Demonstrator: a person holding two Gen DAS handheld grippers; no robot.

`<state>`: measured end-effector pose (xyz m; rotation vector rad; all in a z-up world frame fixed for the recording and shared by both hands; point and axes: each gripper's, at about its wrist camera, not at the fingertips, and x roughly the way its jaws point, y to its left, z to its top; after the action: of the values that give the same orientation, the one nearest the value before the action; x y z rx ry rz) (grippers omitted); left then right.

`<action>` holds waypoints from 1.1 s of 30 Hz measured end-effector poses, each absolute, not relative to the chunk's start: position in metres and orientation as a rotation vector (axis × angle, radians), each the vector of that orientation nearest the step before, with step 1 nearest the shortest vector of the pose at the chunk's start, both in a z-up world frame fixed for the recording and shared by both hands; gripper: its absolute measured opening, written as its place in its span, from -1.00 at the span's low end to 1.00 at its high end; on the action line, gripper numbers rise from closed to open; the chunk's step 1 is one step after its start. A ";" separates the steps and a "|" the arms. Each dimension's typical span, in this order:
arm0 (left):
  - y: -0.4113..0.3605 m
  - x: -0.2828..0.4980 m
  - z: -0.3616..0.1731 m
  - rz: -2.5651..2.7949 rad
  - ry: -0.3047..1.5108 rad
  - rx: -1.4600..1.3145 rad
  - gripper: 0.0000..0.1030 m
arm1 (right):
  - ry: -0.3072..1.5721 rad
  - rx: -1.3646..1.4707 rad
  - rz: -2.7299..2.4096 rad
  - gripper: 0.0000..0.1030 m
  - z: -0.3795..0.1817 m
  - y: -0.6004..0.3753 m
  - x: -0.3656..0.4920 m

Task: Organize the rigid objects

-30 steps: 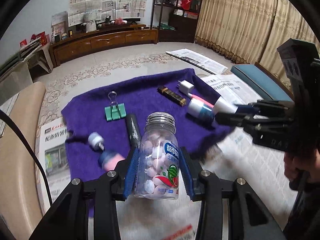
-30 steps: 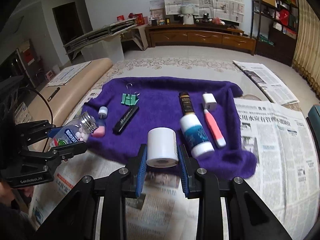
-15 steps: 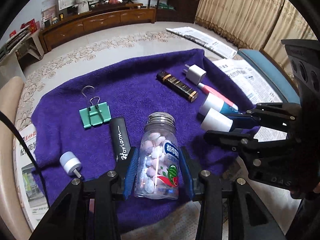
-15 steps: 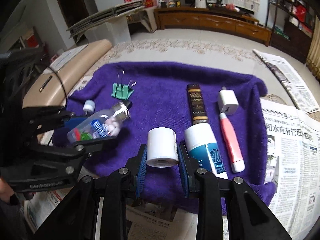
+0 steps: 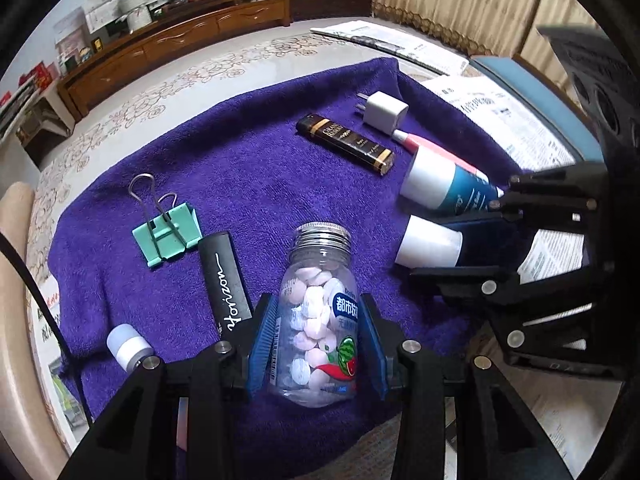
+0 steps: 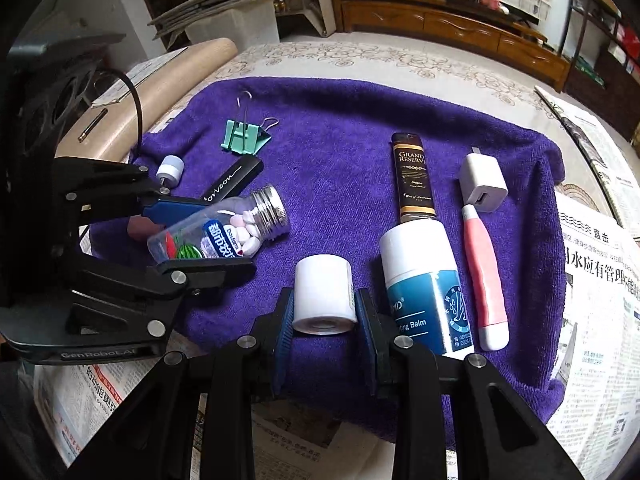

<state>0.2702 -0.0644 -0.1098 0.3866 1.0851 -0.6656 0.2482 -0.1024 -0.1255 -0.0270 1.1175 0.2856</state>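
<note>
My left gripper is shut on a clear candy bottle with a silver cap, held low over the purple towel. It also shows in the right wrist view. My right gripper is shut on a white paper roll, low over the towel's front part; the roll also shows in the left wrist view. On the towel lie a green binder clip, a black Horizon case, a dark lighter-like bar, a white charger, a pink tool and a blue balm bottle.
A small white-capped piece lies at the towel's left edge. Newspapers cover the floor around the towel. A beige cushion lies on the left. A wooden cabinet stands at the back.
Both grippers have moved forward and down over the towel with their objects still held. The roll is now beside the balm bottle.
</note>
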 end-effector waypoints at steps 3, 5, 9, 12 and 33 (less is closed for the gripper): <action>-0.065 0.270 -0.110 -0.666 1.086 0.397 -0.23 | 1.126 -0.056 0.311 -0.41 -0.126 -0.101 0.249; -0.065 0.269 -0.110 -0.666 1.087 0.407 -0.23 | 1.134 -0.068 0.333 -0.41 -0.126 -0.102 0.250; -0.064 0.269 -0.109 -0.649 1.101 0.413 -0.12 | 1.137 -0.085 0.355 -0.40 -0.125 -0.101 0.249; -0.062 0.269 -0.108 -0.635 1.099 0.413 -0.09 | 1.145 -0.086 0.363 -0.39 -0.124 -0.102 0.249; -0.022 0.190 -0.041 -0.490 0.944 0.294 1.00 | 1.056 0.010 0.279 0.53 -0.058 -0.126 0.150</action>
<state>0.1897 -0.0222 -0.0413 0.2939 0.9439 -0.4898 0.1499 -0.1264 -0.0577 0.0100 1.0563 0.2792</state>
